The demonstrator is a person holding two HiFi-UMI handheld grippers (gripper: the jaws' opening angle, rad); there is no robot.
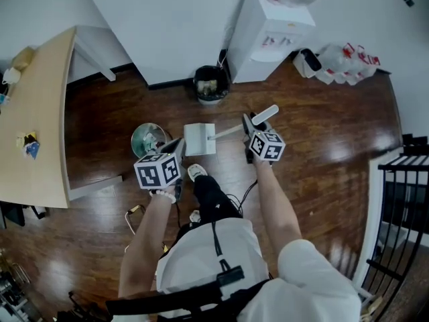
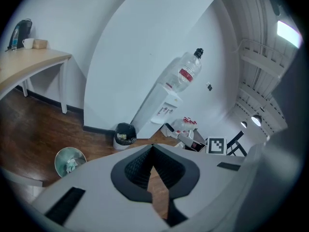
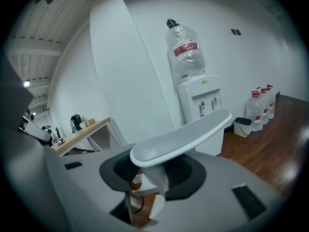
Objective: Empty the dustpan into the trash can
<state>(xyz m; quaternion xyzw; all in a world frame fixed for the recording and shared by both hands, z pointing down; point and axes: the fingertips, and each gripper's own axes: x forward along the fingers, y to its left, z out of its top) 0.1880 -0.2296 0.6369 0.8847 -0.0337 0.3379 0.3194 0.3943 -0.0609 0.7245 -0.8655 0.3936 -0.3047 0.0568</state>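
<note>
Dustpan (image 1: 200, 139): level and low over the floor (image 1: 315, 133), just beside the silver bin (image 1: 148, 139). The black bin (image 1: 210, 84) stands apart, by the wall. Both bins hold rubbish.

Right gripper (image 3: 147, 170): jaws partly spread around the neck of the handle (image 3: 181, 139). A gap appears beside the neck, so the pads seem not to clamp it.

Left gripper (image 2: 152, 153): fingertips pressed together, nothing between them. It points toward the floor near the silver bin.
</note>
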